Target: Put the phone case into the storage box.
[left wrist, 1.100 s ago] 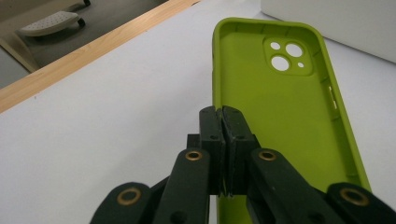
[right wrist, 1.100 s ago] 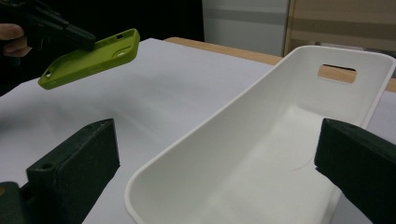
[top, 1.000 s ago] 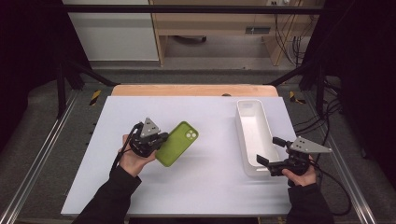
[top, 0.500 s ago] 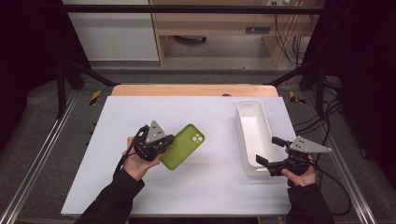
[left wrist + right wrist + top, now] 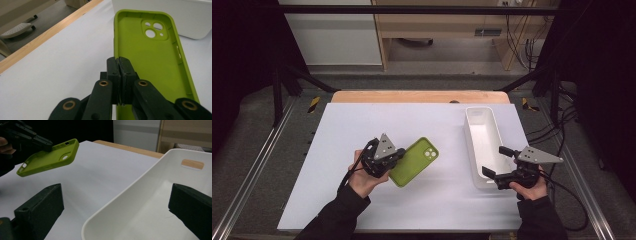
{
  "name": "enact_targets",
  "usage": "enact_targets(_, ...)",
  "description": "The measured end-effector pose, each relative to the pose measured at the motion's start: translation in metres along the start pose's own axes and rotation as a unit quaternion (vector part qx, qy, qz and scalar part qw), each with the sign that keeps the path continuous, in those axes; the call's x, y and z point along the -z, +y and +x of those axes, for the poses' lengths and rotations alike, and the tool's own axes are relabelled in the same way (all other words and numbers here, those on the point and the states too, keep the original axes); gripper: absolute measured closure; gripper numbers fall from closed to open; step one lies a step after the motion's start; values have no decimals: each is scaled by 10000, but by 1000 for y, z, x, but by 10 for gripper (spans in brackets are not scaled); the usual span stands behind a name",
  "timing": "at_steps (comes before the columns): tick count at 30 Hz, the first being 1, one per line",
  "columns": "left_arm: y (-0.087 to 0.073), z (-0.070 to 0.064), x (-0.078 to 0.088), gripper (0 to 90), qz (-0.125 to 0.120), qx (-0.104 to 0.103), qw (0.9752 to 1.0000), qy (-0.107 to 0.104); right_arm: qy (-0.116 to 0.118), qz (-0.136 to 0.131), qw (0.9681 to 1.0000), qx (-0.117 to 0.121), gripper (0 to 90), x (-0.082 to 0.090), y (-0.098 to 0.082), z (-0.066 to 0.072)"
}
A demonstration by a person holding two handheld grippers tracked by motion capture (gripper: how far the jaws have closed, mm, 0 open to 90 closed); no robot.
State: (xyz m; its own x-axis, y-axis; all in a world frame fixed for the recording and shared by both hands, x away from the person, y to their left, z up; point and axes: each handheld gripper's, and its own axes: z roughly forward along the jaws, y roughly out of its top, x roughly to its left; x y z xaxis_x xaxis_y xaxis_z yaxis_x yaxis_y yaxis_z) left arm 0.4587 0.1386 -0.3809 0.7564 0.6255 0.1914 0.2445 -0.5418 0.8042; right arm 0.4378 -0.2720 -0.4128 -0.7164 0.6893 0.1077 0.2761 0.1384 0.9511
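Left gripper (image 5: 393, 159): jaws clenched on the long edge wall of the green phone case (image 5: 414, 161). In the left gripper view the two pads meet on the case's near side rim, with the case (image 5: 152, 62) extending away from the jaws, open inside facing the camera and the camera cut-out at the far end. In the right gripper view the case (image 5: 47, 158) is off the table, tilted, with a clear gap under it. From the high view it sits over the middle of the white table (image 5: 337, 145), left of the white bin (image 5: 482, 145) and well apart from it.

Right gripper (image 5: 496, 162): jaws spread wide, grasping nothing. In the right gripper view its two black jaws stand either side of the bin's near end; the left jaw is outside the bin wall over the table, the right jaw over the bin's interior. Contact with the bin rim (image 5: 120, 200) cannot be told. The bin has a slot handle cut through its far end wall.

Writing: no brand, label or legible text visible on the case, bin or grippers.
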Motion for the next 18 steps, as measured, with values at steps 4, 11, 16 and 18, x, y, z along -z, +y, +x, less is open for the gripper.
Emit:
enact_targets(4,0,-3,-1,881,11,-72,10000,-22,18,38,10000,-21,5,-1,1,2)
enact_targets(11,4,-12,0,881,-33,-196,9998,-95,122,80,9999,-58,5,-6,6,8)
enact_targets(16,6,-16,1,881,-29,-296,9995,-108,188,92,9998,-25,5,-9,10,14)
enact_targets(18,6,-18,1,881,-22,-328,9994,-119,211,108,9997,-8,5,-10,11,17)
